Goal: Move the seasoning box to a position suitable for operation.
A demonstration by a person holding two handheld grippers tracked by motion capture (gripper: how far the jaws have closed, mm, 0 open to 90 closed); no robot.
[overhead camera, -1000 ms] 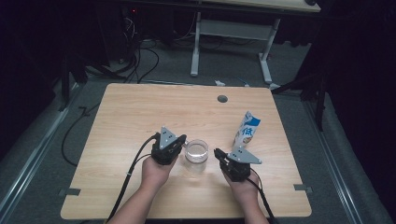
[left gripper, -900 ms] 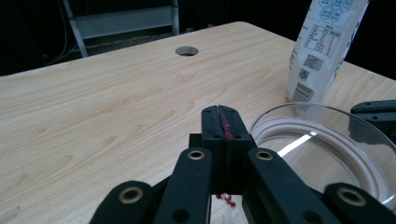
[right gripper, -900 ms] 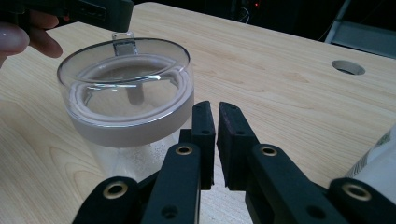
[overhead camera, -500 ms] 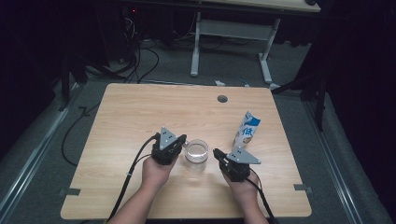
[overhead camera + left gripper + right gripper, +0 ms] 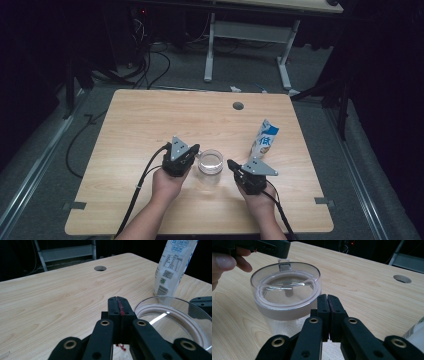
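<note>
A clear plastic jar (image 5: pixel 210 161) with a transparent lid stands near the table's front middle. My left gripper (image 5: pixel 194 149) sits just left of it, jaws shut with nothing between them; in the left gripper view the shut tips (image 5: pixel 118 302) lie beside the jar's lid (image 5: pixel 172 320). My right gripper (image 5: pixel 231 164) rests just right of the jar, its jaws having just closed to shut with nothing between them (image 5: pixel 327 298); the jar (image 5: pixel 287 290) is right ahead of them. A white and blue bag (image 5: pixel 264 139) stands upright behind the right gripper.
The wooden table (image 5: pixel 150 125) has a round cable hole (image 5: pixel 238 106) near its far edge. Cables trail off the front from both grippers. A second desk's legs (image 5: pixel 210 50) and floor cables lie beyond the table.
</note>
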